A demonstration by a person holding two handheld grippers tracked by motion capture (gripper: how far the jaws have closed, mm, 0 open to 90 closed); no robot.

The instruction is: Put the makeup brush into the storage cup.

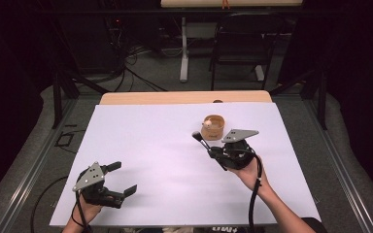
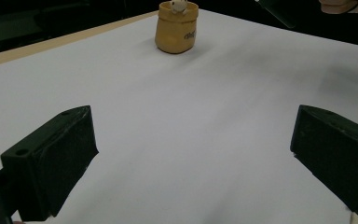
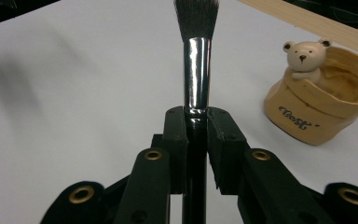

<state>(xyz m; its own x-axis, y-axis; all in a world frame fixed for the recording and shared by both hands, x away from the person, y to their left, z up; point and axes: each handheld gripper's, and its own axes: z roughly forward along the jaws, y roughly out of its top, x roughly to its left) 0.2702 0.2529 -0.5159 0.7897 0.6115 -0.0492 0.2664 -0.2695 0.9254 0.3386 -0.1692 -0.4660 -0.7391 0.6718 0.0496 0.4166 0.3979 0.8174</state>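
My right gripper (image 3: 197, 119) is shut on a makeup brush (image 3: 196, 70) with a black handle, shiny silver ferrule and dark bristles pointing away from me. In the high view the right gripper (image 1: 215, 151) holds the brush (image 1: 200, 140) just left of and in front of a tan ceramic pot (image 1: 213, 126) with a small bear figure on its rim. The pot (image 3: 324, 105) stands to the right of the brush tip. My left gripper (image 1: 124, 178) rests open near the table's front left, with nothing between its wide jaws. The pot (image 2: 176, 26) stands far ahead of it.
A white sheet (image 1: 150, 145) covers the table, with a strip of wooden tabletop (image 1: 175, 97) showing at the far edge. Beyond the table are dark floor, cables and a black chair (image 1: 240, 43).
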